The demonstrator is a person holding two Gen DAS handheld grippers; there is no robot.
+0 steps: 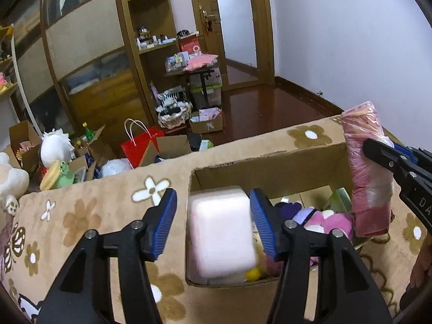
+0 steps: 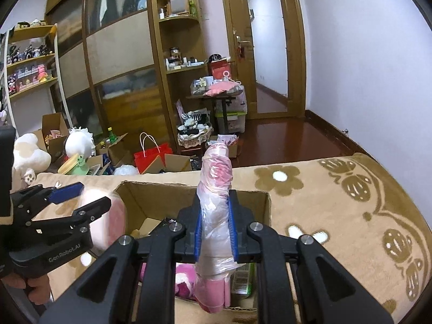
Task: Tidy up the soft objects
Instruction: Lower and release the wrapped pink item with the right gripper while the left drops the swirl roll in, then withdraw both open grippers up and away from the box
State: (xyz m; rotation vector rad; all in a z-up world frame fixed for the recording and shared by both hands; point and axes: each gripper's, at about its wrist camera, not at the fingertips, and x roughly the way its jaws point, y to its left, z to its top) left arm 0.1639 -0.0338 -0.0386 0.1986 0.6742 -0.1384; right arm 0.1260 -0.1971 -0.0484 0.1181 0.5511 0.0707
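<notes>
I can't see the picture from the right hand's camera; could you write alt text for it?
The right claw is shut on an upright pink plastic-wrapped roll above an open brown cardboard box on a beige flowered blanket. At left, the left claw is beside a blurred pale pink block.

1. blanket (image 1: 89, 216): tan, with brown and white flowers; brown beetle shapes along its edge in the right view.
2. box (image 1: 270, 172): plain brown cardboard.
3. block (image 1: 220, 232): pale pink and white, blurred.
4. roll (image 2: 214, 216): pink, wrapped in clear plastic.
5. left gripper (image 1: 213, 224) and right gripper (image 2: 214, 229): black, with blue ribbed pads.
6. bag (image 1: 140, 145): red, white handles.
7. floor (image 1: 270, 102): dark red-brown.
</notes>
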